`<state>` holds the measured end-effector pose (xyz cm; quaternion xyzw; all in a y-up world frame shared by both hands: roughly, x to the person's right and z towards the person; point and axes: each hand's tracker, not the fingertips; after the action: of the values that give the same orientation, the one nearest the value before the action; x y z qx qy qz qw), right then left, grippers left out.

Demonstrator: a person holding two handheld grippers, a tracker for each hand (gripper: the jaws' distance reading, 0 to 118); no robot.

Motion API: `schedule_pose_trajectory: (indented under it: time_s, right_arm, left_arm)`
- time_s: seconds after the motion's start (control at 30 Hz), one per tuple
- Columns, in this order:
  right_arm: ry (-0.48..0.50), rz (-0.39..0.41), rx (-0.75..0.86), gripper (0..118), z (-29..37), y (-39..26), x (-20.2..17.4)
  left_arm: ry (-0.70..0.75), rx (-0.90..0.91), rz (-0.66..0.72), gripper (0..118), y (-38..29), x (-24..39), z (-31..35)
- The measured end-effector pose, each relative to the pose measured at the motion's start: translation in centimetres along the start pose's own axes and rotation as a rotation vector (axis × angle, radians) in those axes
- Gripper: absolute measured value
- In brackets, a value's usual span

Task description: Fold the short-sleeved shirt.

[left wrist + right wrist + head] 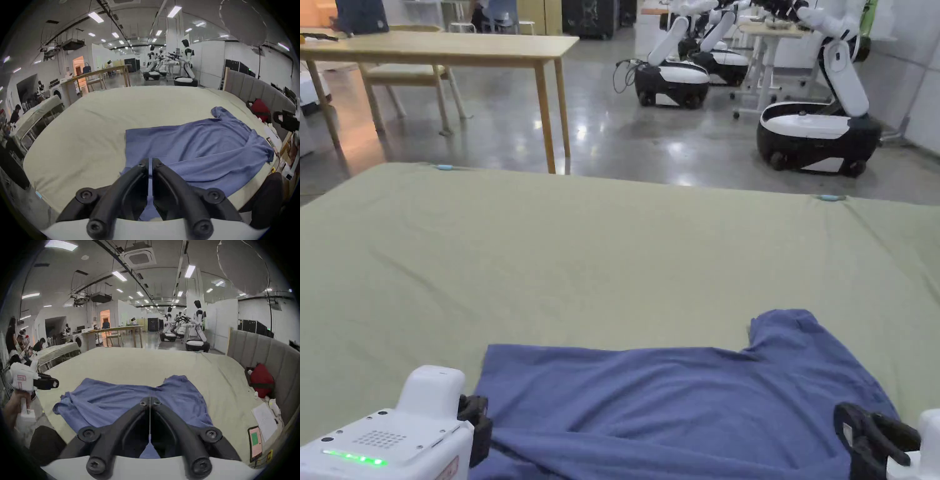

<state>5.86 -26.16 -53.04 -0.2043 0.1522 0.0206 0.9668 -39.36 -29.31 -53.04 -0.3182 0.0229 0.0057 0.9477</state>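
Blue short-sleeved cotton shirt [681, 406] is spread at the lower middle of the head view on the pale green bed sheet [581, 262]. Left tongs [150, 164] and right tongs [150, 402] are closed together above it, gripping nothing.

Shirt [675, 406] lies on bed [581, 250], near edge. Left tongs [478, 425] at its left, right tongs [865, 440] at right.
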Motion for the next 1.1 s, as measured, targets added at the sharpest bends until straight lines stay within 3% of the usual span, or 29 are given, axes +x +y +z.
schedule_pose_trajectory:
  time_s: [0.17,0.2,0.27,0.3,0.4,0.5,0.57,0.63,0.67,0.73,0.77,0.87,0.97,1.0,1.03,1.07,1.1]
  right_arm:
    - [-0.022,0.002,-0.056,2,-2.5,-0.6,1.6]
    - [-0.025,-0.001,-0.069,2,-3.0,-0.6,2.0]
    - [-0.038,-0.007,-0.086,2,-4.0,-0.7,2.8]
    - [-0.043,-0.009,-0.102,2,-4.7,-0.7,3.4]
    - [-0.066,-0.022,-0.147,2,-6.7,-0.2,5.1]
    - [-0.063,-0.119,-0.207,2,-9.3,0.6,7.8]
    - [-0.109,-0.069,-0.253,2,-11.6,1.3,9.5]
    - [-0.116,-0.06,-0.349,8,-14.9,2.1,11.7]
    - [-0.125,-0.077,-0.401,24,-16.9,2.4,12.8]
    - [-0.131,-0.071,-0.468,101,-21.0,2.7,14.7]
    - [-0.132,-0.05,-0.488,118,-23.1,2.6,15.5]
    - [-0.199,0.029,-0.543,118,-28.3,2.9,16.8]
    - [-0.219,-0.013,-0.629,115,-31.7,1.8,17.7]
    - [-0.239,-0.024,-0.688,101,-32.3,1.2,17.8]
    - [-0.236,-0.049,-0.744,95,-32.4,0.7,17.7]
    - [-0.201,-0.117,-0.684,87,-31.6,1.0,17.1]
    - [-0.241,-0.076,-0.662,75,-30.9,1.7,16.4]
  left_arm:
    - [0.014,-0.049,0.037,8,2.9,-3.3,-6.9]
    - [0.022,-0.071,0.045,31,3.7,-3.9,-8.6]
    - [0.037,-0.11,0.029,102,5.1,-3.5,-11.3]
    - [0.044,-0.108,0.025,118,5.8,-3.7,-13.0]
    - [0.06,-0.199,0.024,116,7.4,-3.2,-17.7]
    - [0.082,-0.265,-0.007,115,7.5,-3.0,-21.9]
    - [0.082,-0.312,-0.034,114,7.4,-2.4,-23.5]
    - [0.068,-0.341,-0.008,97,7.3,-2.1,-23.4]
    - [0.034,-0.306,-0.009,86,7.5,-1.4,-22.2]
    - [0.013,-0.282,-0.09,27,7.8,0.0,-20.6]
    - [0.004,-0.268,-0.1,5,8.0,0.7,-20.0]
    - [0.031,-0.221,-0.134,5,9.0,1.8,-17.9]
    - [0.021,-0.198,-0.158,5,10.0,2.1,-16.9]
    - [0.02,-0.197,-0.163,5,10.3,2.3,-16.6]
    - [0.019,-0.195,-0.165,5,10.4,2.5,-16.4]
    - [0.013,-0.193,-0.164,5,10.4,2.0,-16.7]
    - [0.006,-0.193,-0.166,5,10.5,2.1,-16.6]
